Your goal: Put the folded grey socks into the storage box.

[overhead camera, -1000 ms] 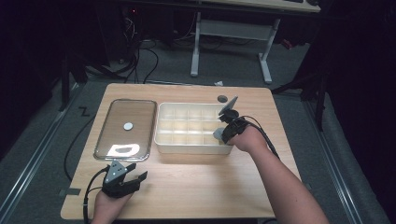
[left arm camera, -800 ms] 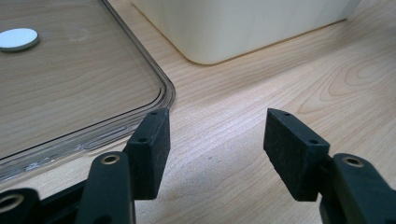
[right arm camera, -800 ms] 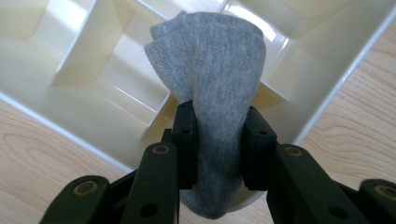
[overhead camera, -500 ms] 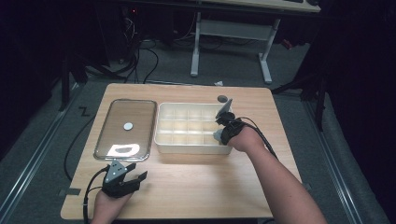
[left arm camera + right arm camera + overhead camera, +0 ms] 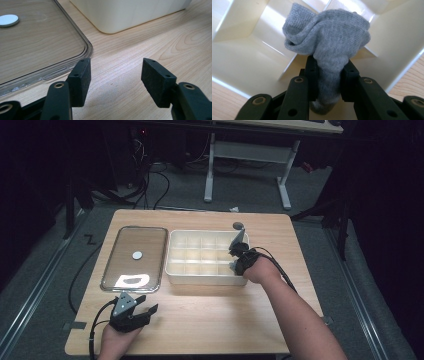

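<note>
The grey sock [image 5: 329, 42], bunched and clamped between the right gripper [image 5: 328, 77] jaws, now hangs over the right-hand compartments of the cream divider box [image 5: 200, 275] after a slight shift toward it, so dropping comes next, while the left gripper [image 5: 113, 80] idles released at lower left.

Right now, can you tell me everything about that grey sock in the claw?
The grey sock is soft knitted cloth, bunched into a crumpled bundle with folds and an open curl at one side. The right gripper is shut on it: its two black jaws pinch the lower part, and a bit of cloth pokes out below them. The bundle hangs over the cream divided box, above its compartments near the box's edge. Whether it touches the dividers cannot be told.
</note>
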